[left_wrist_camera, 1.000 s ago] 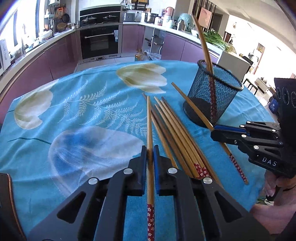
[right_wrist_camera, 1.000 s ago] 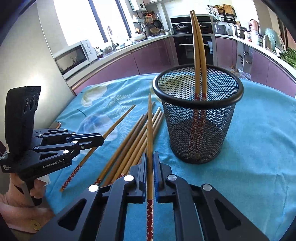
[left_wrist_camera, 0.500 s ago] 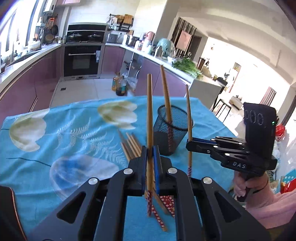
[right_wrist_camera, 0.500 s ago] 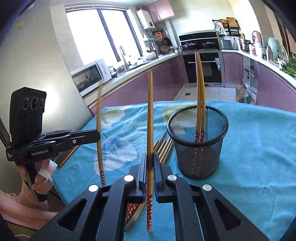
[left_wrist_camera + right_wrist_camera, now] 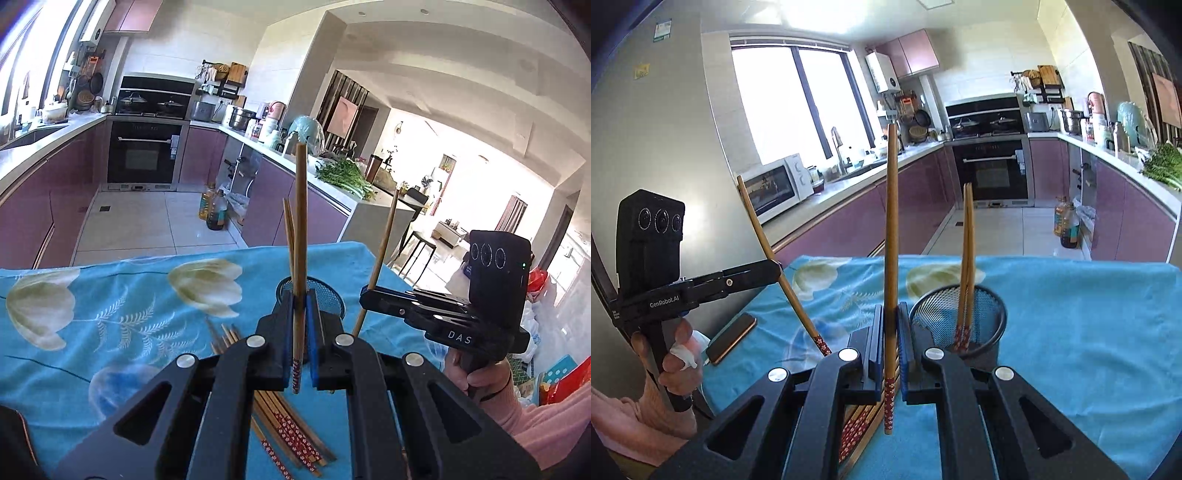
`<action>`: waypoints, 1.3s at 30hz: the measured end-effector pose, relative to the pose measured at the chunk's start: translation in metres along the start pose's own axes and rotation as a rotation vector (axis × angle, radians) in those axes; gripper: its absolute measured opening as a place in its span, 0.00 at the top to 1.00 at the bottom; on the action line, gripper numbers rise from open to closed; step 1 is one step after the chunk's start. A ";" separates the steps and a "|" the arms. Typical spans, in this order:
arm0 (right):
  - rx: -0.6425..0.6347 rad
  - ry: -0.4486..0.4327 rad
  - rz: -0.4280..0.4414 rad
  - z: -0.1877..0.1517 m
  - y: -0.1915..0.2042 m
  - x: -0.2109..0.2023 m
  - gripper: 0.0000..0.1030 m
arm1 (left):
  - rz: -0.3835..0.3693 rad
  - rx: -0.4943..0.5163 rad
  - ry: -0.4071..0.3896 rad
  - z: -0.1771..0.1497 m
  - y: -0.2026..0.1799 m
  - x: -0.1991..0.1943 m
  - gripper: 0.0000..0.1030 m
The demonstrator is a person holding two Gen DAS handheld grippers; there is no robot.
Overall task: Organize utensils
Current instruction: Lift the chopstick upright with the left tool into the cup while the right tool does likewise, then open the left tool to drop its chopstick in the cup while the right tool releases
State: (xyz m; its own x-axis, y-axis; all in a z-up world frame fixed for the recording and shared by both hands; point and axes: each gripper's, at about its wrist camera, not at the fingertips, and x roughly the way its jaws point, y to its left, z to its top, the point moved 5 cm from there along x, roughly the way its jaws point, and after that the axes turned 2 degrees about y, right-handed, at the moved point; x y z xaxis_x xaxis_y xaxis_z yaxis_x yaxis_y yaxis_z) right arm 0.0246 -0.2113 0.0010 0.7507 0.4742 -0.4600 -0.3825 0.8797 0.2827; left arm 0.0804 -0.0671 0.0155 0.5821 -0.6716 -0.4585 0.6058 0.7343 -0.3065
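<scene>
Here, both hands are up above the table, each with one chopstick.

Left gripper (image 5: 300, 325): pinched tight on a single chopstick (image 5: 300, 236), which stands nearly upright between the blue pads, its red patterned end hanging below them. From the right wrist view the same gripper (image 5: 777, 266) shows at the left, its chopstick (image 5: 775, 260) leaning, patterned end down.

Right gripper (image 5: 891, 339): clamped on its own chopstick (image 5: 892, 236), held upright, patterned end pointing down past the pads. In the left wrist view it (image 5: 364, 298) sits to the right, the stick (image 5: 382, 254) tilted slightly.

Cup: a black mesh cup (image 5: 988, 306) stands on the cloth just right of the right gripper's pads; in the left wrist view its rim (image 5: 334, 295) peeps out behind the left gripper.

In the cup: two chopsticks (image 5: 967, 258) stand close together, patterned ends at the bottom.

On the cloth: a loose bundle of chopsticks (image 5: 291, 439) lies flat beneath the grippers, near the cup, patterned ends towards the person.

Table: covered by a blue cloth with pale flowers (image 5: 92, 314).

Phone (image 5: 733, 338): lies near the left edge of the table, below the left gripper.
</scene>
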 end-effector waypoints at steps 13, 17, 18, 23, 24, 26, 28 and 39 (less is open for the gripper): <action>-0.036 -0.127 -0.073 0.053 -0.020 -0.013 0.94 | -0.025 0.058 -0.093 0.058 -0.026 0.020 0.93; -0.042 -0.122 -0.092 0.057 -0.027 -0.003 0.94 | -0.018 0.073 -0.073 0.062 -0.028 0.033 0.93; -0.043 -0.118 -0.103 0.057 -0.030 0.000 0.94 | -0.009 0.079 -0.059 0.061 -0.029 0.037 0.93; -0.038 -0.072 -0.131 0.050 -0.041 0.020 0.94 | 0.021 0.117 0.015 0.049 -0.032 0.057 0.93; -0.036 -0.058 -0.137 0.047 -0.044 0.025 0.94 | 0.026 0.123 0.028 0.046 -0.031 0.060 0.93; -0.027 -0.032 -0.136 0.043 -0.046 0.031 0.94 | 0.027 0.137 0.063 0.039 -0.031 0.067 0.93; -0.019 -0.001 -0.137 0.038 -0.050 0.037 0.94 | 0.025 0.147 0.095 0.032 -0.031 0.073 0.93; 0.017 0.171 -0.138 0.015 -0.061 0.068 0.94 | 0.011 0.144 0.238 0.014 -0.024 0.105 0.93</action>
State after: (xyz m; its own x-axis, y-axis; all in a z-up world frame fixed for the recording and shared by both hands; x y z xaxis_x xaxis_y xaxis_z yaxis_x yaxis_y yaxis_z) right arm 0.1069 -0.2333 -0.0347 0.6928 0.3494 -0.6308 -0.2716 0.9368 0.2206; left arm 0.1349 -0.1566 -0.0141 0.4558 -0.6088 -0.6493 0.6807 0.7085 -0.1864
